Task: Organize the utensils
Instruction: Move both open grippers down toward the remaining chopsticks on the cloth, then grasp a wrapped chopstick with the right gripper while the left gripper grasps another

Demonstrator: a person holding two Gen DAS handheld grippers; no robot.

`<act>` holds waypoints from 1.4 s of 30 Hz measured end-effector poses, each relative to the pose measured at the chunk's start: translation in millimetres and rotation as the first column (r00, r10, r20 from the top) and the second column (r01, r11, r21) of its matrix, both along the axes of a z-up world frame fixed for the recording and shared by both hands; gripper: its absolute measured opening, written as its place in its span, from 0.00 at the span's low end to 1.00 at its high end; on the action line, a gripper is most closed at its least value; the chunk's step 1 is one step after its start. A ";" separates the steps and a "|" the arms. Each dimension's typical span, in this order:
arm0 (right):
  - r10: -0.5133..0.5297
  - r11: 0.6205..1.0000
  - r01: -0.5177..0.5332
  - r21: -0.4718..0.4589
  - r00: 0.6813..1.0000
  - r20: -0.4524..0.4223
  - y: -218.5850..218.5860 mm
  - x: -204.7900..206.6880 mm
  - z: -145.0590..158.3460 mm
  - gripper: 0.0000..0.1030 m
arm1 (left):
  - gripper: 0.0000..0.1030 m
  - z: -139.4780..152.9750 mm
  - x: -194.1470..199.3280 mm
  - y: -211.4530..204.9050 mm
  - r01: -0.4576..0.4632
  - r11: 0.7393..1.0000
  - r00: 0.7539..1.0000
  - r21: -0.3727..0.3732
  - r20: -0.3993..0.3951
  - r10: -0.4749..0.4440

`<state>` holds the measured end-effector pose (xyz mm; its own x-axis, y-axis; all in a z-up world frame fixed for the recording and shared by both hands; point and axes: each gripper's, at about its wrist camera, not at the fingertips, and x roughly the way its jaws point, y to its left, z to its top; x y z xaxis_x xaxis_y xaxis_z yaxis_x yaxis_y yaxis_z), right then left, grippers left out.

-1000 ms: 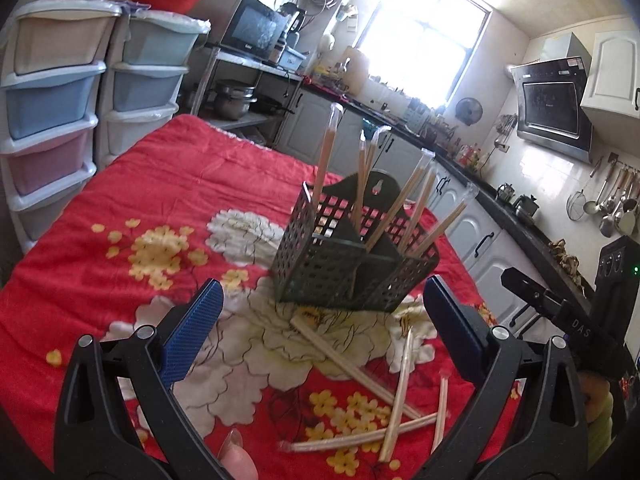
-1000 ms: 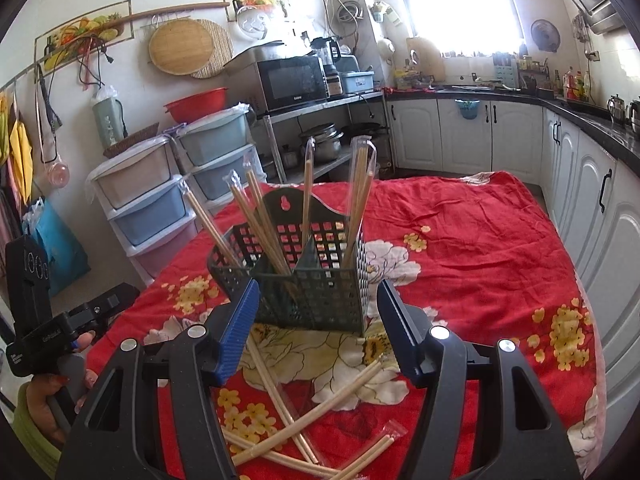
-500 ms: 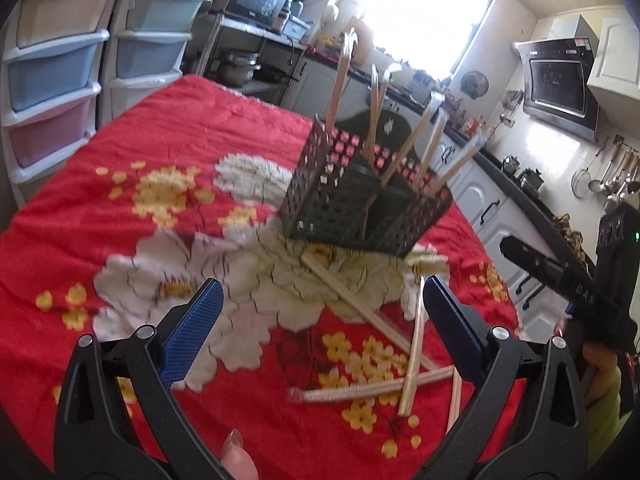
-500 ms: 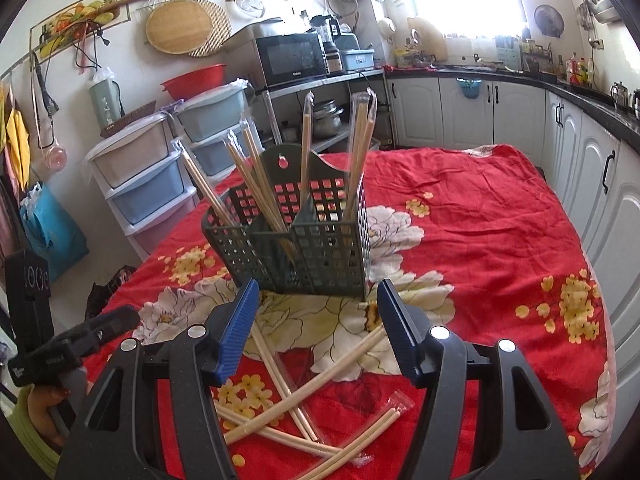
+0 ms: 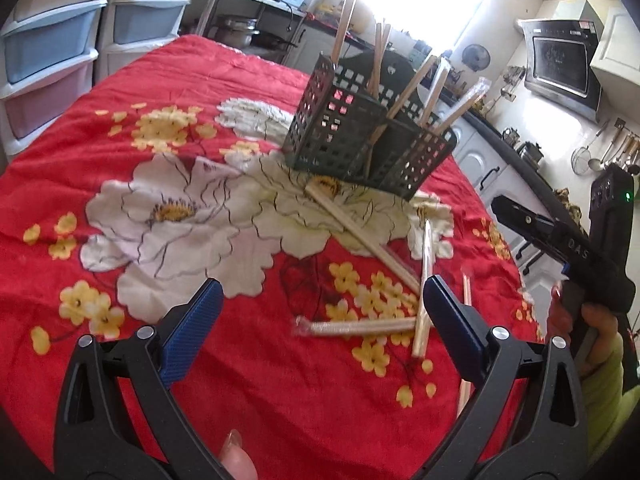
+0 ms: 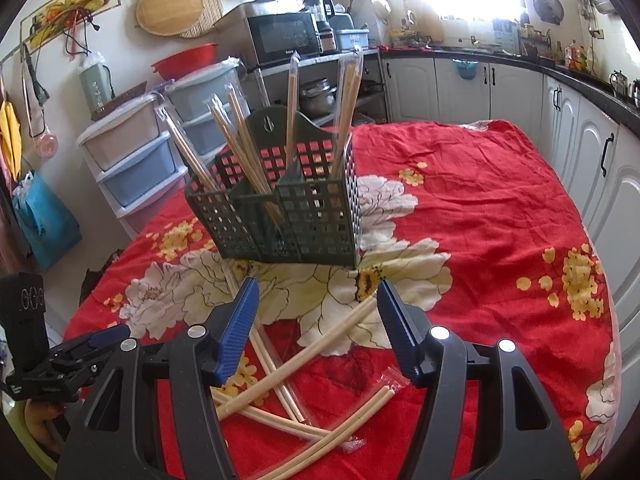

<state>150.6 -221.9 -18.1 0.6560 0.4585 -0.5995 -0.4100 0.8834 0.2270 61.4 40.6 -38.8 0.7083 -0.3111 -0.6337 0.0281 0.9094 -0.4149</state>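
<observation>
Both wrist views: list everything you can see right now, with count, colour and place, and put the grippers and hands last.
utensil basket: one, dark green, perforated, standing on the table's middle.
upright chopsticks: several wrapped pairs, pale wood, standing in the basket.
loose chopsticks: several wrapped pairs, pale wood, crossed on the cloth in front of the basket.
tablecloth: one, red with white and yellow flowers, covering the table.
drawer units: two stacks, pastel, beyond the table.
microwave: one, black, on a shelf.
left gripper: blue pads, open, empty, above the loose chopsticks.
right gripper: blue pads, open, empty, over the loose chopsticks.
right hand: holding the right gripper's handle.
</observation>
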 end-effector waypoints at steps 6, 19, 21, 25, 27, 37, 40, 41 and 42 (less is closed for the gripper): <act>-0.011 1.000 0.010 -0.022 0.998 -0.064 1.7 9.6 -15.7 0.57 | 0.79 -9.5 -4.3 -3.0 0.044 0.996 0.997 -0.076 -0.062 -0.049; -0.016 0.999 0.008 -0.047 0.987 -0.163 6.0 28.0 -42.0 0.57 | 0.60 -30.8 2.7 -18.2 0.087 0.971 0.980 -0.221 -0.156 -0.123; -0.014 0.999 0.006 -0.048 0.984 -0.177 6.7 30.6 -44.4 0.57 | 0.59 -32.9 7.5 -16.8 0.076 0.967 0.980 -0.241 -0.160 -0.116; -0.008 0.998 -0.004 -0.057 0.978 -0.209 10.0 37.7 -50.8 0.54 | 0.58 -36.4 17.4 -14.6 0.055 0.960 0.979 -0.273 -0.172 -0.105; -0.006 0.998 -0.008 -0.059 0.973 -0.231 12.2 41.9 -54.5 0.53 | 0.56 -37.8 23.1 -12.8 0.050 0.958 0.979 -0.281 -0.174 -0.102; -0.027 0.999 0.042 0.029 0.919 -0.394 9.2 71.3 -78.7 0.35 | 0.50 -39.4 43.9 -8.4 0.014 0.956 0.978 -0.292 -0.196 -0.074; -0.032 0.994 0.074 0.080 0.899 -0.437 2.0 79.8 -82.8 0.24 | 0.46 -40.2 47.0 -7.2 0.005 0.957 0.978 -0.291 -0.199 -0.066; -0.032 0.993 0.081 0.091 0.893 -0.448 0.1 82.3 -84.3 0.22 | 0.45 -40.4 48.5 -6.9 0.003 0.958 0.978 -0.288 -0.200 -0.063; -0.032 0.991 0.087 0.100 0.890 -0.456 -0.6 83.8 -85.0 0.19 | 0.42 -40.7 49.5 -6.3 -0.001 0.958 0.978 -0.286 -0.202 -0.059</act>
<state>234.4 -222.5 -103.0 0.3545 0.5103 -0.7835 -0.1865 0.8597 0.4756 110.9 34.2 -79.5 0.5596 -0.5173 -0.6475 -0.0609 0.7536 -0.6545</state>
